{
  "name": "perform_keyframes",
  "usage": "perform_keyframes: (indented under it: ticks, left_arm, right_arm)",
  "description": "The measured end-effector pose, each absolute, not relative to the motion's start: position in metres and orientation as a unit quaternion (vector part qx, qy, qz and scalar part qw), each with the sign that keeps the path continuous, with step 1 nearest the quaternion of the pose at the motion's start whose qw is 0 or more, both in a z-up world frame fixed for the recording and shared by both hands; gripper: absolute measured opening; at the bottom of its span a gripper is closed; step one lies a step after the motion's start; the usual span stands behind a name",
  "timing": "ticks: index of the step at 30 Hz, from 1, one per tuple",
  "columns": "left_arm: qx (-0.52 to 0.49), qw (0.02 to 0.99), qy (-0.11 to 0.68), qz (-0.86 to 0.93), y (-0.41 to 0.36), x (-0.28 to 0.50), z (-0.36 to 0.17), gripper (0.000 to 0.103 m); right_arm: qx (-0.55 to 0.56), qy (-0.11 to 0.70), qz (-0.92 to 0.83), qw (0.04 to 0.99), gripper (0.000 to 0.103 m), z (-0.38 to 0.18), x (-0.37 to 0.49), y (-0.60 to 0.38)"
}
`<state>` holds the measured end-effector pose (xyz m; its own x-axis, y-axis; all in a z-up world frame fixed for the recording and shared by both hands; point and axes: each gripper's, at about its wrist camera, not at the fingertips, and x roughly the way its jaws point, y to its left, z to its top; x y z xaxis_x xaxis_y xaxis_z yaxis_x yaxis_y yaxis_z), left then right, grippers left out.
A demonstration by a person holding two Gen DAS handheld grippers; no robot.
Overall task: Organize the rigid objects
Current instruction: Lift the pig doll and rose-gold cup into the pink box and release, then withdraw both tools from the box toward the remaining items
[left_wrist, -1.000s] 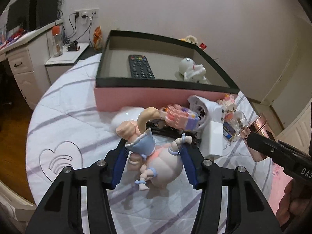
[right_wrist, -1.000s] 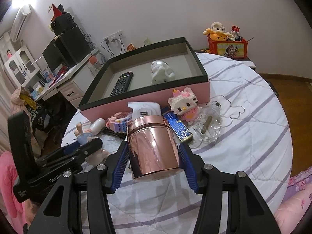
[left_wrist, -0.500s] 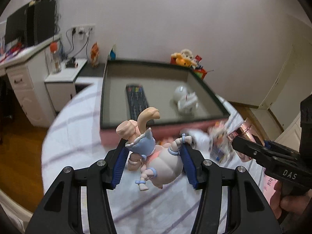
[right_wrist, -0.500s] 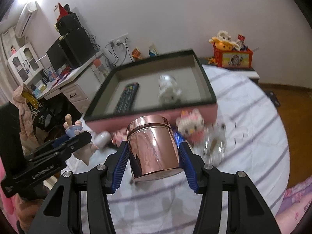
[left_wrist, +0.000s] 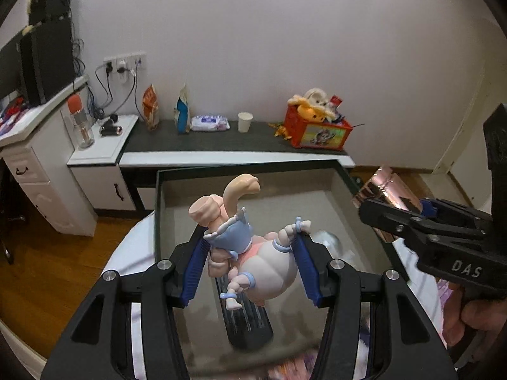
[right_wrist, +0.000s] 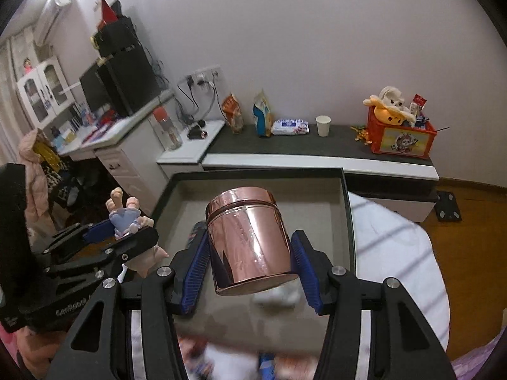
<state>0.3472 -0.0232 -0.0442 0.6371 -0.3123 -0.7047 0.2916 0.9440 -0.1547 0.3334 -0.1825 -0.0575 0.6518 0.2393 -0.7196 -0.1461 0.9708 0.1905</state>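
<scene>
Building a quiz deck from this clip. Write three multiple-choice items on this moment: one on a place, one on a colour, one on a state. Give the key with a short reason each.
1. Where is the remote control?
A. On the dark shelf by the wall
B. Inside the open box
C. In the red toy crate

2. What colour is the metal canister?
A. Shiny rose copper
B. Matte green
C. Plain white

3. What is the state of the left gripper?
A. Open and empty
B. Shut on the canister
C. Shut on the toy figurine

Key: 1 B, the remote lies on the box floor below the figurine in the left wrist view. 2 A, its mirror-like pinkish copper wall shows between the pads of the right gripper. 3 C, both blue pads press the figurine's sides.
</scene>
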Motion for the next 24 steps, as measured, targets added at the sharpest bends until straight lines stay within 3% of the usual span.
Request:
perform_keyframes:
  ticks: [12, 14, 15, 16, 19, 24]
  left_arm:
    - [0.013, 0.87, 0.472, -0.144, -0.047, 0.416, -0.102, 0.055]
    - [0.021, 0.873, 0.47, -0.132, -0.048, 0.416, -0.1, 0.067]
    - [0.025, 0.875, 0.467, -0.127, -0.048, 0.416, -0.098, 0.084]
    - [0.028, 0.878, 0.462, -0.119, -0.046, 0.415, -0.096, 0.091]
    - [0.012, 0.88, 0.459, -0.125, -0.037, 0.409, -0.087, 0.101]
    - [0.011, 0.888, 0.441, -0.129, -0.027, 0.385, -0.065, 0.103]
  right_arm:
    - [0.059, 0.483, 0.077, 0.87, 0.055, -0.124, 0.408, -0.195]
    - [0.057, 0.484, 0.076, 0.87, 0.055, -0.124, 0.409, -0.196]
    - [0.057, 0.484, 0.075, 0.87, 0.057, -0.124, 0.408, -0.196]
    - [0.055, 0.482, 0.07, 0.872, 0.063, -0.123, 0.405, -0.197]
    - [0.063, 0.47, 0.065, 0.878, 0.08, -0.116, 0.404, -0.201]
    - [0.078, 0.444, 0.075, 0.889, 0.085, -0.094, 0.38, -0.202]
